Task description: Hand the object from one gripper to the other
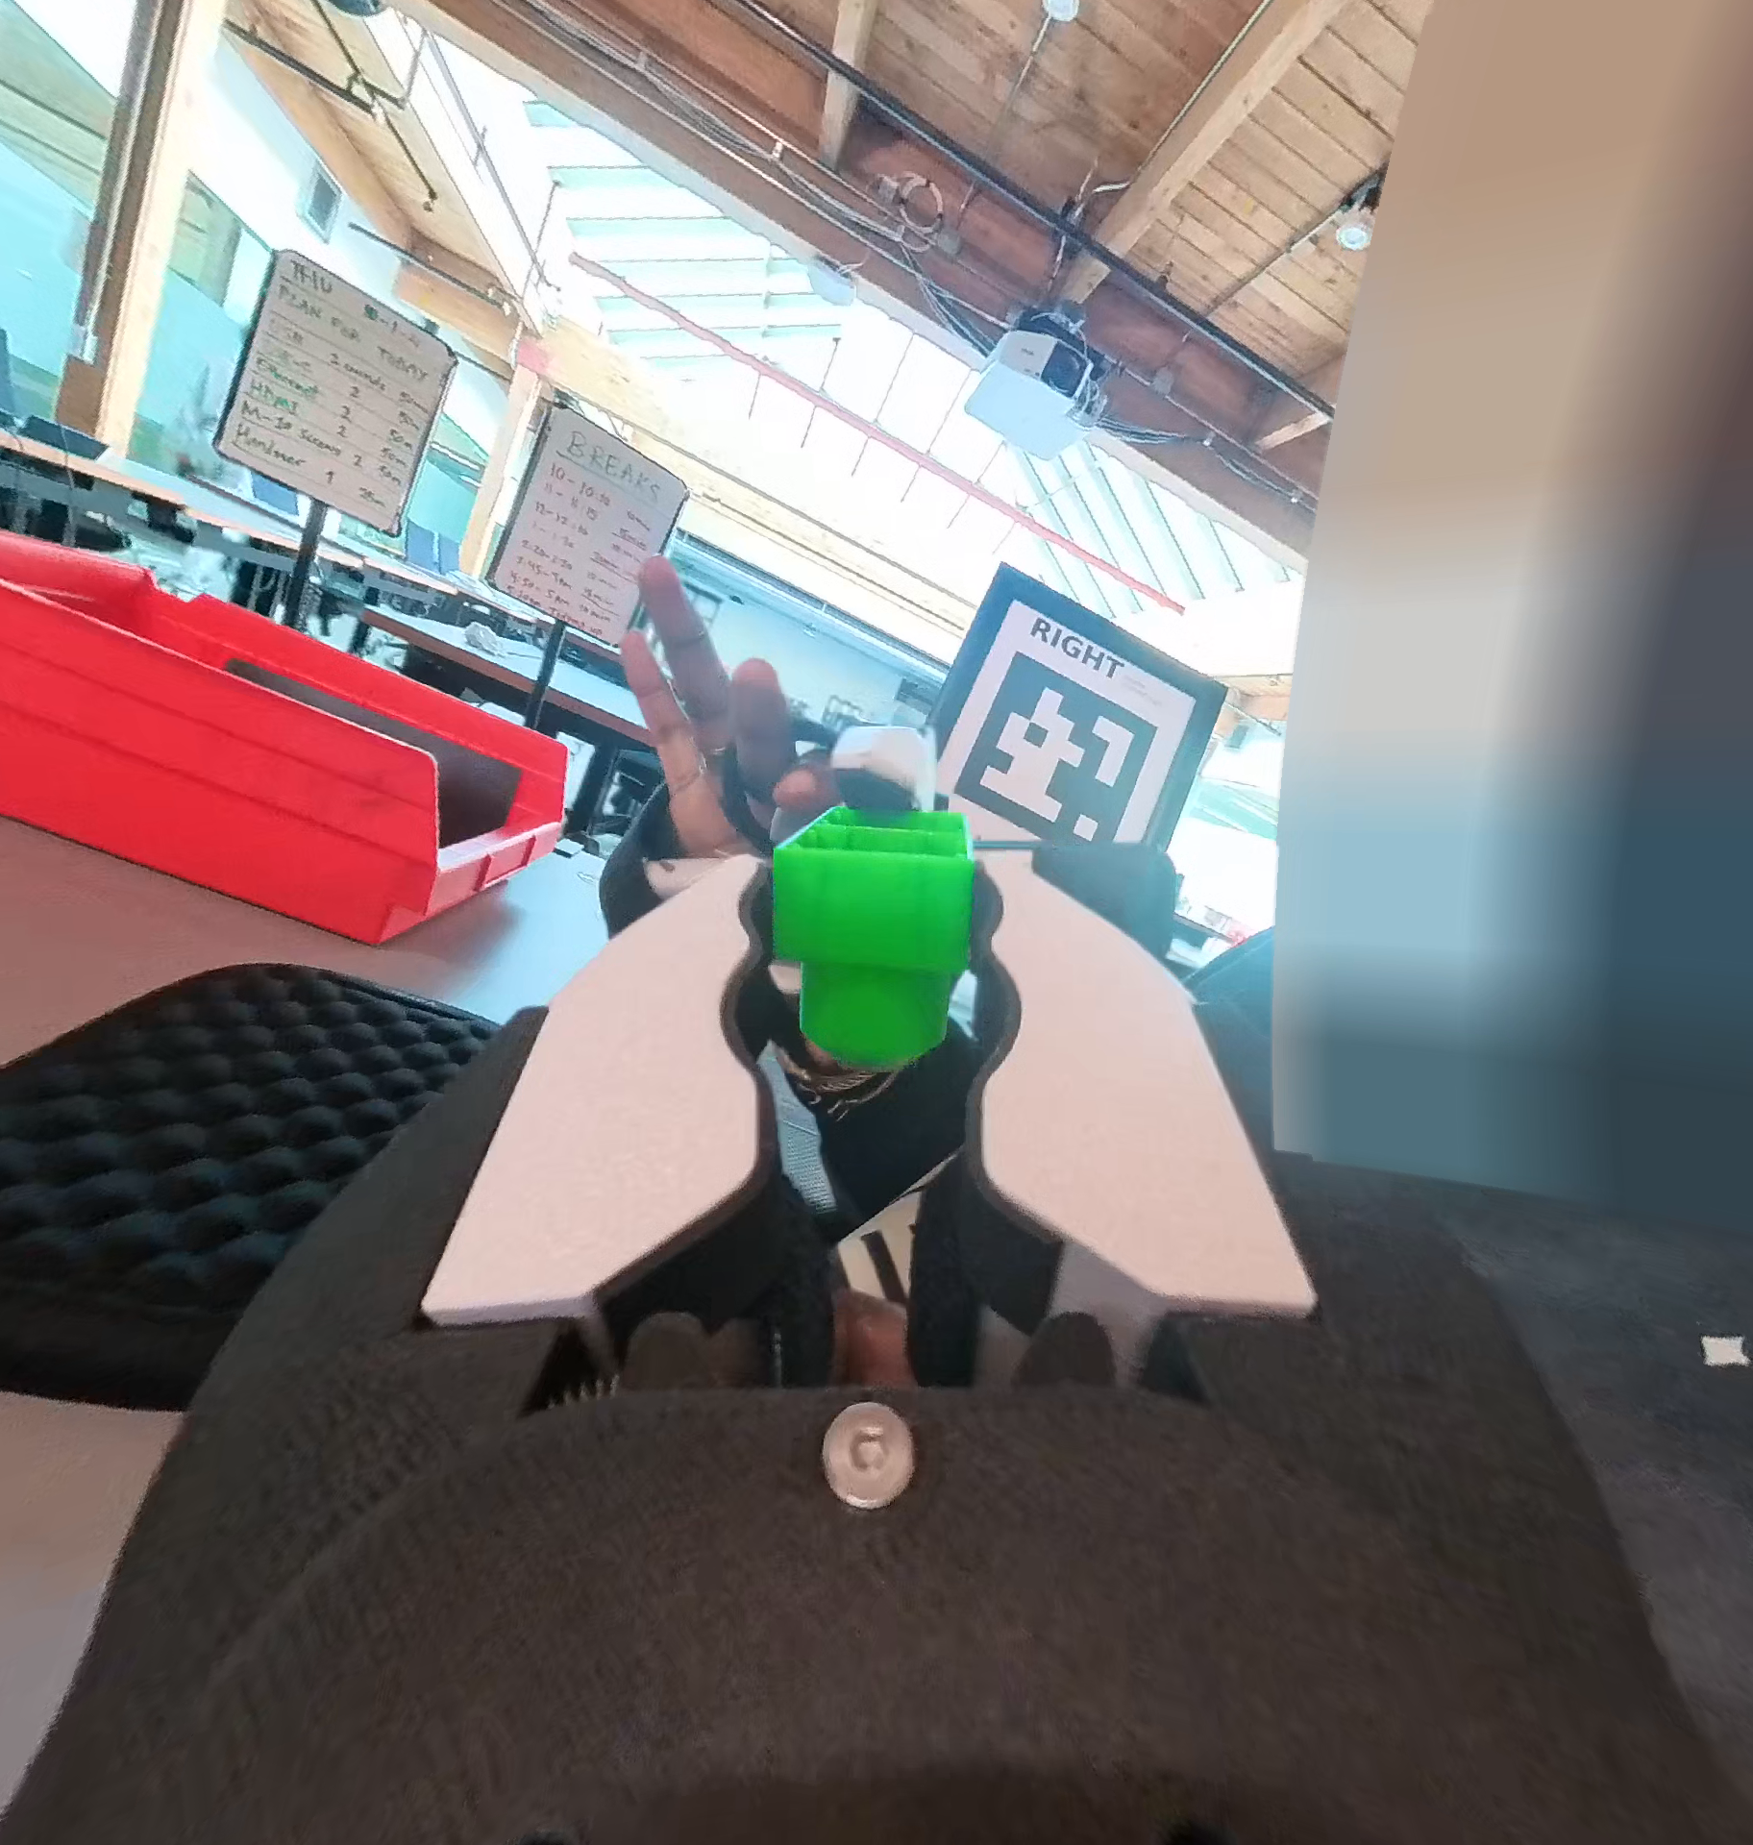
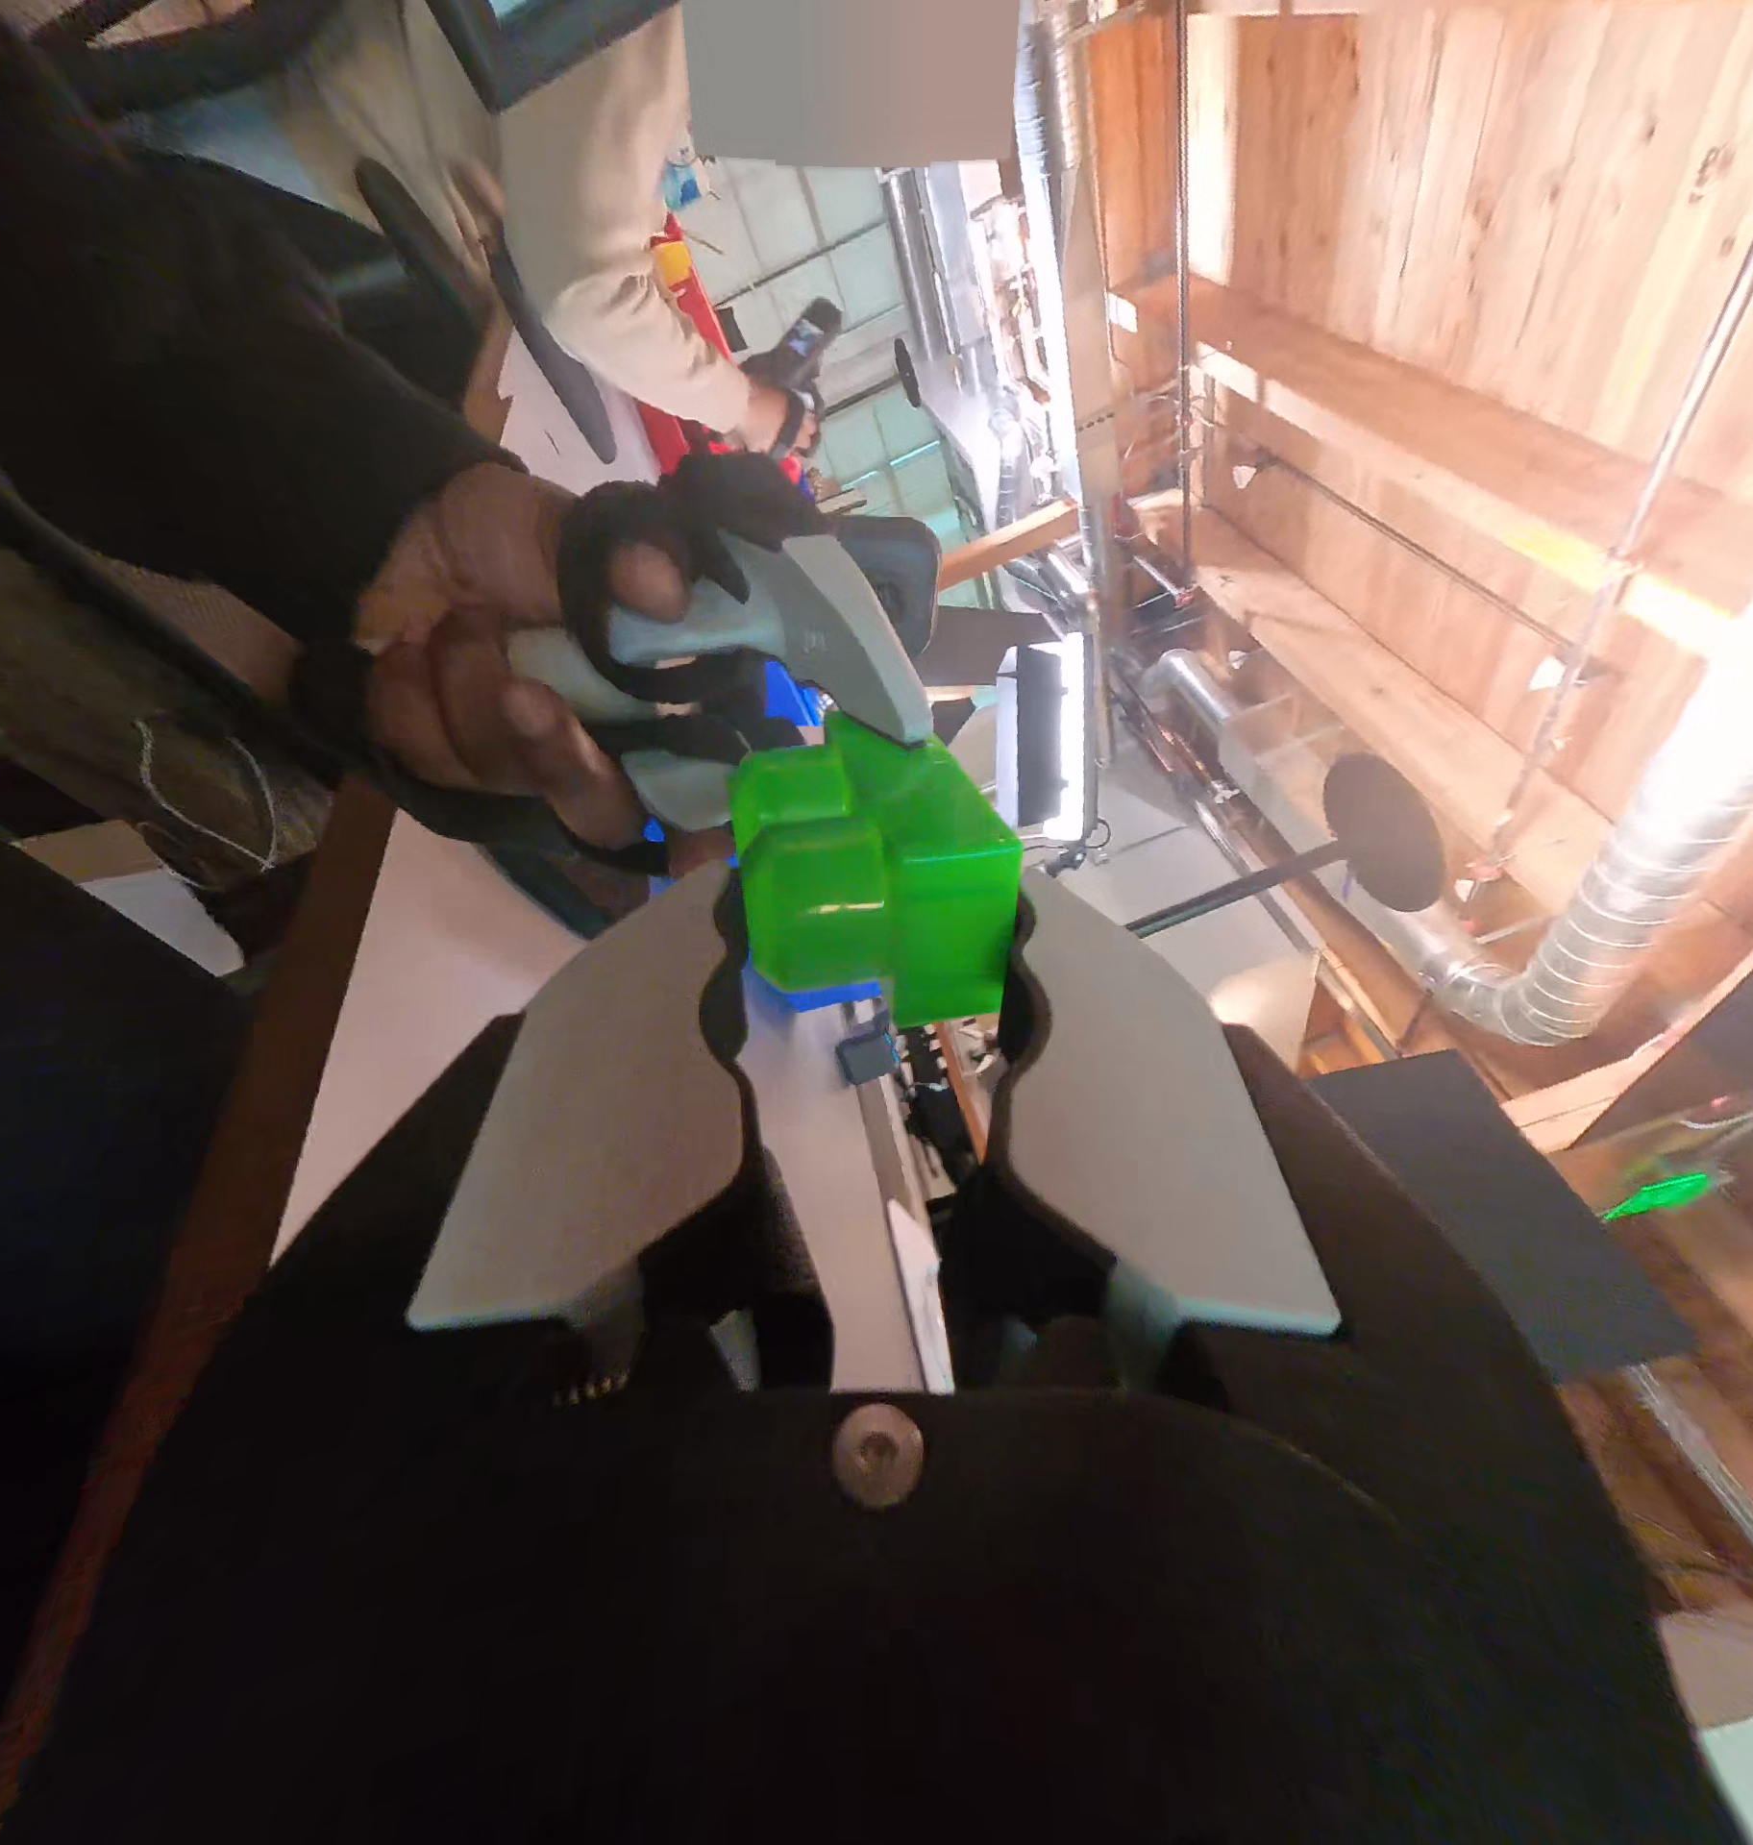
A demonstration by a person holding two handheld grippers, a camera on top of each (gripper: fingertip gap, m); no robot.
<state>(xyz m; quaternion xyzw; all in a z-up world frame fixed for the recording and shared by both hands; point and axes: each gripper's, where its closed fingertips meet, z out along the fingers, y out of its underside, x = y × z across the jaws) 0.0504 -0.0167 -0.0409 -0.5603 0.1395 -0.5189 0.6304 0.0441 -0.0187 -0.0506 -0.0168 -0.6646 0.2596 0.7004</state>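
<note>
While both tools meet in mid-air above the bench, the green object sits right between them, and everything about the coming move hangs on how it lies across the two grips. Seen from the left wrist view, the left tool is clamped on the object's square, hollow-topped head, with the rounder stub pointing back toward that tool's body. From the right wrist view, the right tool has its fingers flanking the same green object, at its blocky end, apparently pressing on both sides, though I cannot say for certain that the grip is firm. The left tool comes in from the upper left there, a hand wrapped around its handle, its grey fingertip resting on the object's top. So the two grips cross, on different faces, and neither tool is nearer than the other. My guess is that one tool must let go before the other can draw away. A red bin stands well off.
</note>
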